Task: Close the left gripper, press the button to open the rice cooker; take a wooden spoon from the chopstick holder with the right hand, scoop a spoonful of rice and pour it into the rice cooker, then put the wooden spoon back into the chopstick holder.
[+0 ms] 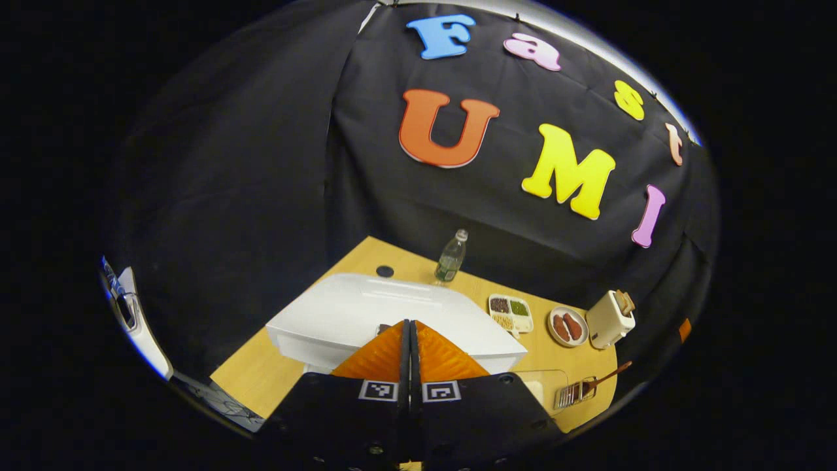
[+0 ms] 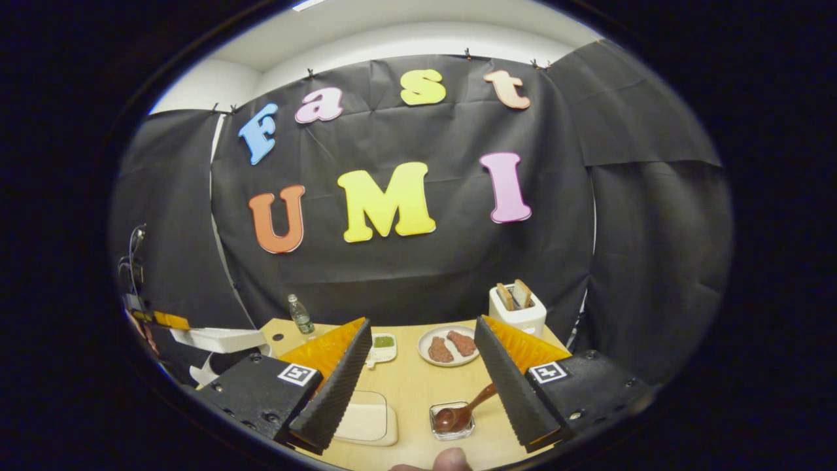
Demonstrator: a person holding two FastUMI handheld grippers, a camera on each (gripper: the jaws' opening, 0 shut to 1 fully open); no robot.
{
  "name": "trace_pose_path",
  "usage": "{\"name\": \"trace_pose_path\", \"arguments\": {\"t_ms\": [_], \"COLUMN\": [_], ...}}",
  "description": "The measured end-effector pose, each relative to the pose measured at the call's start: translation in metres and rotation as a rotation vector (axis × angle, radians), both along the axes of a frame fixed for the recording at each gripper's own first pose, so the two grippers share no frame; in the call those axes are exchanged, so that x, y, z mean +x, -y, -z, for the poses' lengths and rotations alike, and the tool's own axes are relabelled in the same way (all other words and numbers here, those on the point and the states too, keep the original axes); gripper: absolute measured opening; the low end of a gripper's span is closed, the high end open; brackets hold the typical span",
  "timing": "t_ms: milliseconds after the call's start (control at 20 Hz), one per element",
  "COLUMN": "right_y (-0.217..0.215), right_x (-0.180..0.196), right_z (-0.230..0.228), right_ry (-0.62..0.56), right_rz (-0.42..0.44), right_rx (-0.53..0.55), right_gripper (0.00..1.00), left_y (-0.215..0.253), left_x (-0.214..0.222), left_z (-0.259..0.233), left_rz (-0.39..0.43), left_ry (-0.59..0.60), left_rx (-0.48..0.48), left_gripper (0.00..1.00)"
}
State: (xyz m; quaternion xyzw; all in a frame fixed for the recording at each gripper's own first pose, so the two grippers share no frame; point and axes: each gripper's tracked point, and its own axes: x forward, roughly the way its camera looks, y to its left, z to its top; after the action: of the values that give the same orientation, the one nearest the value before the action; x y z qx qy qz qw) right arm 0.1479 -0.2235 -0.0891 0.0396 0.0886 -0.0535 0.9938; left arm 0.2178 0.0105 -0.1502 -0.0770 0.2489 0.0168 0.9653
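In the left gripper view my left tool is clenched, its two ribbed wedge fingers pressed flat together with nothing between them, tips poised over the near edge of the cooker. The cooker is a smooth, glossy white plastic body with rounded corners, and its lid is down. It sits on a pale wood-grain bench. Behind it stands a clear plastic bottle; to its right lie a white divided tray of grains, a round plate with two reddish pieces, and a cream toaster. At the bench's near right edge is the holder, with the wooden spoon slanting out of it.

In the right gripper view my right tool is released, its serrated fingers spread wide and holding nothing, held level above the bench. Between them I see the holder, a small clear square-sided container, with the spoon lying bowl-down in it, its brown handle leaning up and right towards the right finger. Just left of it lies a translucent rounded-rectangle box with pale contents. Farther back are the plate, the toaster with two slices standing in it, the tray and the bottle. A fingertip of the holding hand shows at the bottom edge.
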Motion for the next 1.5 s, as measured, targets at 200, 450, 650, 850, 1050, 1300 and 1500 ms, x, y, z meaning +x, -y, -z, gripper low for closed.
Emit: {"name": "trace_pose_path", "arguments": {"t_ms": [200, 450, 650, 850, 1050, 1300, 1500], "right_y": [0.005, 0.021, 0.026, 0.031, 0.036, 0.036, 0.040], "right_x": [-0.008, -0.026, -0.038, -0.052, -0.065, -0.071, -0.070], "right_z": [-0.003, -0.002, 0.002, 0.005, 0.015, 0.044, 0.070], "right_ry": [0.004, -0.011, -0.025, -0.028, -0.044, -0.092, -0.134], "right_rz": [0.007, 0.028, 0.043, 0.062, 0.077, 0.073, 0.065], "right_rx": [-0.011, -0.031, -0.026, -0.031, -0.038, 0.010, 0.012], "right_gripper": [1.00, 0.98, 1.00, 0.98, 0.98, 1.00, 1.00], "left_y": [-0.009, -0.002, 0.027, 0.044, 0.052, 0.050, 0.058], "left_x": [0.005, -0.002, -0.022, -0.043, -0.055, -0.070, -0.080], "left_z": [-0.018, -0.044, -0.079, -0.098, -0.115, -0.114, -0.117], "left_rz": [-0.043, -0.036, 0.013, 0.043, 0.048, 0.023, 0.027], "left_ry": [0.058, 0.185, 0.279, 0.338, 0.380, 0.400, 0.414], "left_rx": [0.006, 0.029, -0.017, 0.016, 0.045, 0.102, 0.128], "left_gripper": [0.01, 0.01, 0.08, 0.49, 0.95, 0.94, 0.94]}}
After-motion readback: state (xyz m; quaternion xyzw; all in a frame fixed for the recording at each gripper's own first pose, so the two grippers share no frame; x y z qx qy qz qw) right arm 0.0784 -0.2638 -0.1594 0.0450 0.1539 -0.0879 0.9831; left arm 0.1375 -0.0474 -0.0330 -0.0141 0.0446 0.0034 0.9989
